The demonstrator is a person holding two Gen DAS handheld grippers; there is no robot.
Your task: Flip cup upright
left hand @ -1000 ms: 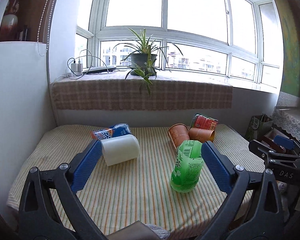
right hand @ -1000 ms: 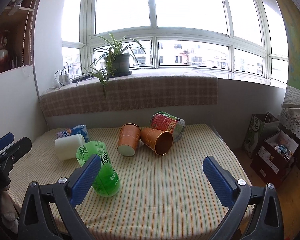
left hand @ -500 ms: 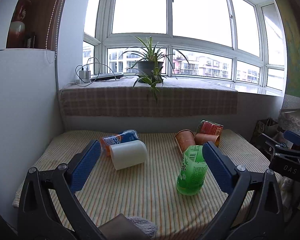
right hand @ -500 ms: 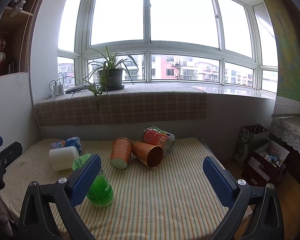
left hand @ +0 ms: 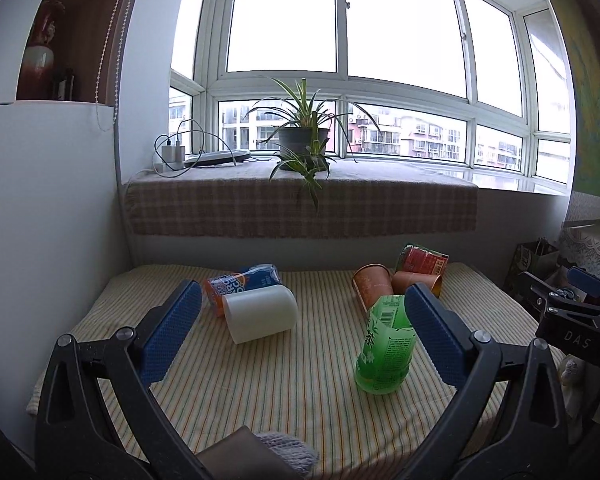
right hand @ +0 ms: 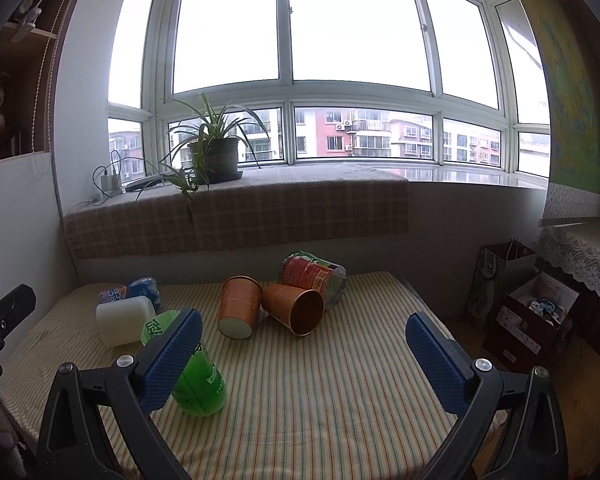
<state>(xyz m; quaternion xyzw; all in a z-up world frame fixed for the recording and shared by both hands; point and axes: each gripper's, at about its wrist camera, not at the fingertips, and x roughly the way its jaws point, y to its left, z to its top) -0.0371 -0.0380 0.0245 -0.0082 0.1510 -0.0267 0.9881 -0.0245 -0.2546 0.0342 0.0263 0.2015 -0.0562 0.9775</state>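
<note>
Six cups lie tipped on the striped table (right hand: 340, 400), both grippers (left hand: 300, 336) (right hand: 300, 352) hang wide open and empty, so I'd close squarely on the green cup (right hand: 196, 376) nearest the white one (right hand: 124, 324), gripping mid-body before tilting.

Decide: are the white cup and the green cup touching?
Apart. The left wrist view shows striped cloth between the white cup and green cup.

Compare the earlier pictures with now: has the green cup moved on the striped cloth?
No. The green cup keeps its spot on the striped cloth, just in front of the orange cups; only the cameras shifted.
</note>
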